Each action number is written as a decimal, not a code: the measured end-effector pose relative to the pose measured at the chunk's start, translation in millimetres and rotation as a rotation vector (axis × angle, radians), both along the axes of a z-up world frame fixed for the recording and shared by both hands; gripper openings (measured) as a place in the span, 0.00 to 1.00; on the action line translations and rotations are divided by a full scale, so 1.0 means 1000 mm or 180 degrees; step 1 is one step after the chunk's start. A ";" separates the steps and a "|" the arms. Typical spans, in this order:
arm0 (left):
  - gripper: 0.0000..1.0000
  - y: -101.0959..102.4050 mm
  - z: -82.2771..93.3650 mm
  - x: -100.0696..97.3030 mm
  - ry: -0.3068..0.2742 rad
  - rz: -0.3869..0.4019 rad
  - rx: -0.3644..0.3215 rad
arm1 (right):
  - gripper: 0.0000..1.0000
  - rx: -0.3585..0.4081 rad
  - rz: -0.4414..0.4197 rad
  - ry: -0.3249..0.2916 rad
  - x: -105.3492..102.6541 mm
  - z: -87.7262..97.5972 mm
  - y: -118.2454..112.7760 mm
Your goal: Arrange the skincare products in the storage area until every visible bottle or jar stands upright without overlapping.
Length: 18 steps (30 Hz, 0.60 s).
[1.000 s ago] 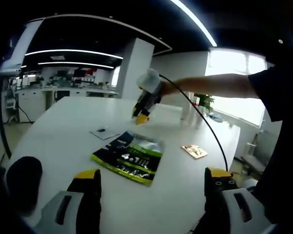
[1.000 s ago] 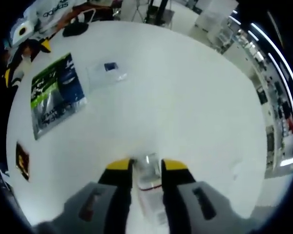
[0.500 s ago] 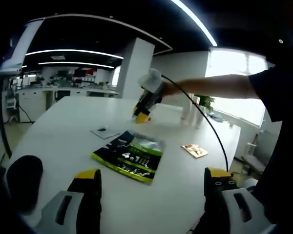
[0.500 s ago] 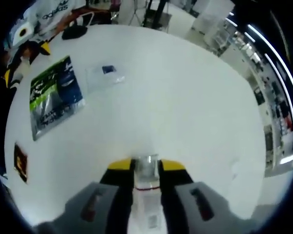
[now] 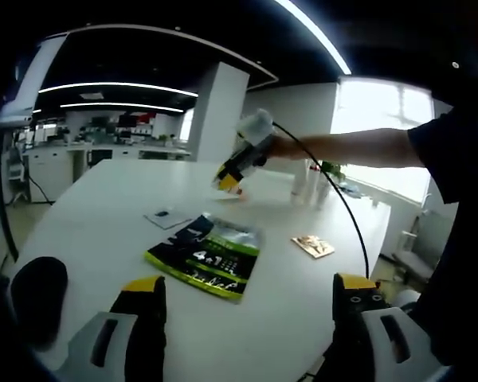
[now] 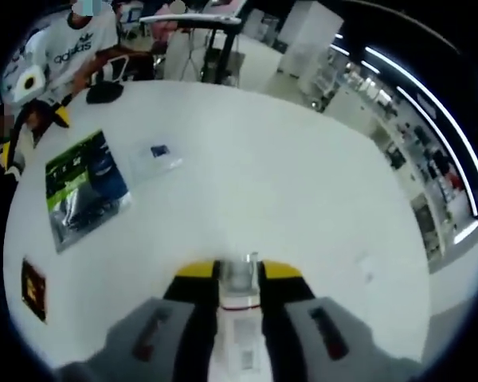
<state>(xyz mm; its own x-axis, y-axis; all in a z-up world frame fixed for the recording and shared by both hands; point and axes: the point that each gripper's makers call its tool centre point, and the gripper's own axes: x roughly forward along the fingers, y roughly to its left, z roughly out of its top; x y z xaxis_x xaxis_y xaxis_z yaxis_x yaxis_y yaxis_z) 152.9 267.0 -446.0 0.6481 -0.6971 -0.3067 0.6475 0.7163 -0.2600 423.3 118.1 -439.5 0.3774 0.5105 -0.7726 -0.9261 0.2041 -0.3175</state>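
Right gripper (image 6: 237, 274): its jaws are squeezing a clear bottle (image 6: 239, 280) — holding it above the white table (image 6: 287, 183), away from the edges.
Left gripper (image 5: 247, 288): jaws are standing wide apart, holding nothing, over the near table edge.
Green packet (image 5: 207, 255): lying flat mid-table — apart from the bottle.

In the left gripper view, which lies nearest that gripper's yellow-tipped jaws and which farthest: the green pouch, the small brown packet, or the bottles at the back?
1. Green pouch, centre, just ahead of the left gripper.
2. Small brown packet, farther right.
3. Bottles, at the table's far side.
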 end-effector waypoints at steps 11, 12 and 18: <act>0.87 -0.002 0.005 -0.002 -0.0027 -0.0018 0.0018 | 0.17 0.0499 -0.0117 -0.0442 0.002 0.036 0.009; 0.87 -0.003 0.005 -0.002 -0.0029 -0.0026 0.0025 | 0.17 0.0555 -0.0126 -0.0483 0.005 0.039 0.008; 0.87 -0.004 0.008 -0.002 -0.0043 -0.0043 0.0056 | 0.17 0.0828 -0.0204 -0.0587 0.007 0.049 0.010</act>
<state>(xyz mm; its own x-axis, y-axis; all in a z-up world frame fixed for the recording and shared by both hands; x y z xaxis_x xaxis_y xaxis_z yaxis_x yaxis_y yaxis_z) 151.2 263.3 -438.4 0.6428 -0.7004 -0.3102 0.6605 0.7119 -0.2387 430.3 128.2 -390.7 0.5366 0.6526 -0.5350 -0.8404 0.3564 -0.4082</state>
